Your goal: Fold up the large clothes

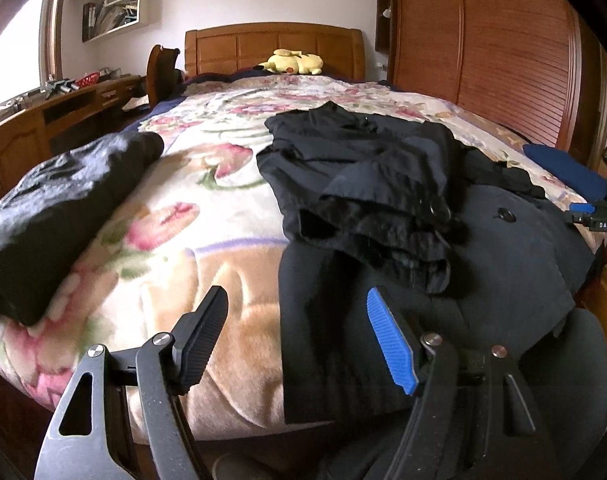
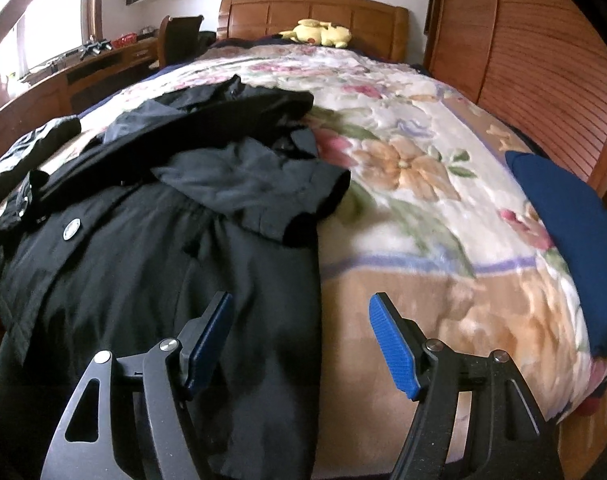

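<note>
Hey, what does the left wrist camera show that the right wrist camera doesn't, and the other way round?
Only the left wrist view shows the whole folded black garment at the bed's left side, plus the right gripper at the frame's far right edge, too cut off to judge its jaws. Only the right wrist view shows the right gripper open over the coat's right edge, and most of the blue folded item. Both show the black coat spread on the floral blanket, the yellow plush toy by the headboard, and the wooden wardrobe. The left gripper is open.
</note>
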Available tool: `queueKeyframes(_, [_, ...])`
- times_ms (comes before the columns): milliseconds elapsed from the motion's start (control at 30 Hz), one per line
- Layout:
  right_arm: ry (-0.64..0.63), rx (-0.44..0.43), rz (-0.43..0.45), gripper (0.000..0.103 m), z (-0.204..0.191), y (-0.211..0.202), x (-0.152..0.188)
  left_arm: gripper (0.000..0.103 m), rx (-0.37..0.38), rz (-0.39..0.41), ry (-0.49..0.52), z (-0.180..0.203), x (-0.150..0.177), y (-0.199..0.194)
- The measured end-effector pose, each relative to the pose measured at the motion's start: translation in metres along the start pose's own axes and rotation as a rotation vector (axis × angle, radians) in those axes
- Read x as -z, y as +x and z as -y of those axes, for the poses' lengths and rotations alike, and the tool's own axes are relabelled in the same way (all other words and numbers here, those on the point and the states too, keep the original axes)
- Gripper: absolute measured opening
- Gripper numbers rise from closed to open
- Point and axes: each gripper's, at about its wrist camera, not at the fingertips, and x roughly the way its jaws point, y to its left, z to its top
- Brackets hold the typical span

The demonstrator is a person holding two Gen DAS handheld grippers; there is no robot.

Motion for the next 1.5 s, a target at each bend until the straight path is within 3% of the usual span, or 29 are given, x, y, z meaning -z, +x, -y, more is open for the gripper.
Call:
queueKeyframes(167, [-0.01, -0.042, -0.035, 0.072, -0.001, 0.003, 0.01, 0.063, 0.014, -0.02, -0.003, 0.0, 0.008, 0.004])
queueKeyframes(233, [-0.021, -0.066, -0.056, 0.067, -0.002, 0.006, 0.013, 0.058, 0.018, -0.013, -0.004, -0.001, 0.009, 0.004])
queueKeyframes(433, [-0.039, -0.104, -0.082, 0.055, -0.005, 0.007, 0.015, 0.027, 0.063, -0.014, -0.02, -0.003, 0.011, 0.0])
queueKeyframes(600, [-0.052, -0.122, -0.11, 0.05, -0.006, 0.003, 0.021, 0.015, 0.061, -0.014, -0.001, 0.003, 0.012, -0.005])
queueKeyframes(667, [-0.061, -0.126, -0.112, 0.041, -0.007, 0.0, 0.023, 0.008, 0.073, -0.011, -0.003, 0.004, 0.01, -0.007])
queueKeyframes(700, [-0.066, -0.124, -0.111, 0.029, -0.007, -0.002, 0.023, 0.006, 0.079, -0.008, -0.004, 0.005, 0.008, -0.009])
queueKeyframes(733, [-0.068, -0.127, -0.107, 0.015, -0.008, -0.003, 0.023, 0.006, 0.086, 0.002, 0.004, 0.008, 0.005, -0.013])
queueKeyframes(767, [-0.063, -0.14, -0.101, 0.007, -0.008, -0.007, 0.022, 0.005, 0.092, 0.021, 0.008, 0.01, 0.002, -0.018])
queueKeyframes(833, [-0.061, -0.149, -0.074, 0.005, -0.009, -0.015, 0.019, 0.005, 0.116, 0.074, 0.001, 0.013, -0.008, -0.034])
queueKeyframes(1067, [-0.061, -0.144, 0.112, 0.004, -0.016, -0.066, -0.003, 0.004, 0.147, 0.196, 0.011, 0.021, -0.044, -0.077])
queueKeyframes(1233, [-0.055, -0.149, 0.243, 0.004, -0.01, -0.112, -0.023, 0.004, 0.122, 0.299, -0.02, 0.017, -0.061, -0.101])
queueKeyframes(1500, [-0.077, -0.144, 0.352, 0.004, -0.002, -0.168, -0.027, 0.004, 0.107, 0.403, -0.027, 0.006, -0.08, -0.139])
